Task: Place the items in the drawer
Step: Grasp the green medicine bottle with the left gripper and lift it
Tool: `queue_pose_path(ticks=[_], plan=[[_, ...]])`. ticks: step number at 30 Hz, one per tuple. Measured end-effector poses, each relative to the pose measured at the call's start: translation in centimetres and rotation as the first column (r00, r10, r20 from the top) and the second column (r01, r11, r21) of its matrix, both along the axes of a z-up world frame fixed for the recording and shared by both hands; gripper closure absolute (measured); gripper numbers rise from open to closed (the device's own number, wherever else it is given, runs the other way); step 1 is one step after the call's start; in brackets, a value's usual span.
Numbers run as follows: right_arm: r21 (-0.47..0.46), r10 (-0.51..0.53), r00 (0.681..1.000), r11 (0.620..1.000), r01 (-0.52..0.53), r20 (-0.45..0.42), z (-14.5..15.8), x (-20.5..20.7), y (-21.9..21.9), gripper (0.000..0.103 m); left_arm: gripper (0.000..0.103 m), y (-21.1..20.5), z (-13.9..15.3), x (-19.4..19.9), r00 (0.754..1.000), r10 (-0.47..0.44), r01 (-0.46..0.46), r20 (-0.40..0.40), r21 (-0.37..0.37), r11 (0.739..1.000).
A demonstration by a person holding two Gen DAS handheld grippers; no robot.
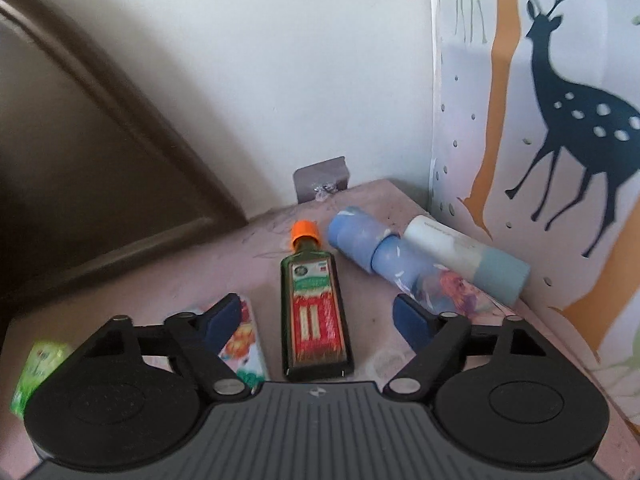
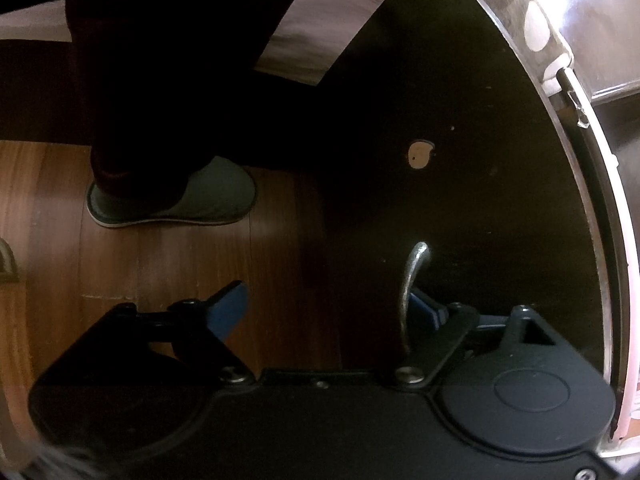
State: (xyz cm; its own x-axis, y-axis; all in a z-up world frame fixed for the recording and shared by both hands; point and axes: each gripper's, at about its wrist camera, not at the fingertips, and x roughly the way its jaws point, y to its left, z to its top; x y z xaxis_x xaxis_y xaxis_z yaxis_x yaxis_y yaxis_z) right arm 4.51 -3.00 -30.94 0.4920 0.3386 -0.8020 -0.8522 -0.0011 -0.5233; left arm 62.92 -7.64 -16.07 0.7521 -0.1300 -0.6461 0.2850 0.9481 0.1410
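Left gripper [image 1: 318,318]: jaws are standing wide apart, blue pads facing each other across an open gap, nothing gripped between them. The body is tilting slightly downward.

Right gripper [image 2: 328,308]: jaws are likewise standing wide apart. The left blue pad [image 2: 228,308] is sitting in free space; the right blue pad [image 2: 426,310] is sitting partly behind a curved metal handle [image 2: 412,280], which is lying between the two pads, close to the right one. Contact cannot be confirmed.

The person's leg and slippered foot [image 2: 172,196] are showing in the right wrist view.
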Motion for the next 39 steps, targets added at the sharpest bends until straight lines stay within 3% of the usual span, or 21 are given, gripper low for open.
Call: queue_pose_path(ticks=[2,10,12,16,28,39], plan=[[0.007,-0.005,1.0,1.0,0.005,-0.001,0.0,0.0,0.0,0.015,0.031,-0.3,-0.3,1.0,1.0,-0.006,0.006,-0.019,0.015,1.0],[0.024,-0.01,1.0,1.0,0.01,0.007,0.1,-0.3,-0.2,0.014,0.045,-0.2,-1.1,3.8,0.996,-0.011,0.008,-0.09,-0.039,0.999],[0.026,-0.01,1.0,1.0,0.01,0.007,0.1,-0.3,-0.2,0.013,0.067,-0.2,-0.9,4.1,0.994,0.004,-0.009,-0.106,-0.045,0.999],[0.024,-0.009,1.0,1.0,0.009,0.006,0.1,-0.4,-0.2,0.012,0.067,-0.4,-0.4,3.5,0.99,0.007,-0.012,-0.142,-0.033,0.999],[0.017,0.0,1.0,1.0,0.0,0.01,0.1,-0.4,0.0,0.012,0.067,1.4,2.2,-4.4,0.992,0.056,-0.06,-0.109,-0.031,0.998],[0.009,-0.001,1.0,1.0,0.001,0.011,0.0,-0.3,0.1,0.012,0.067,4.5,4.8,-15.9,0.996,0.036,-0.049,-0.078,-0.163,0.985]])
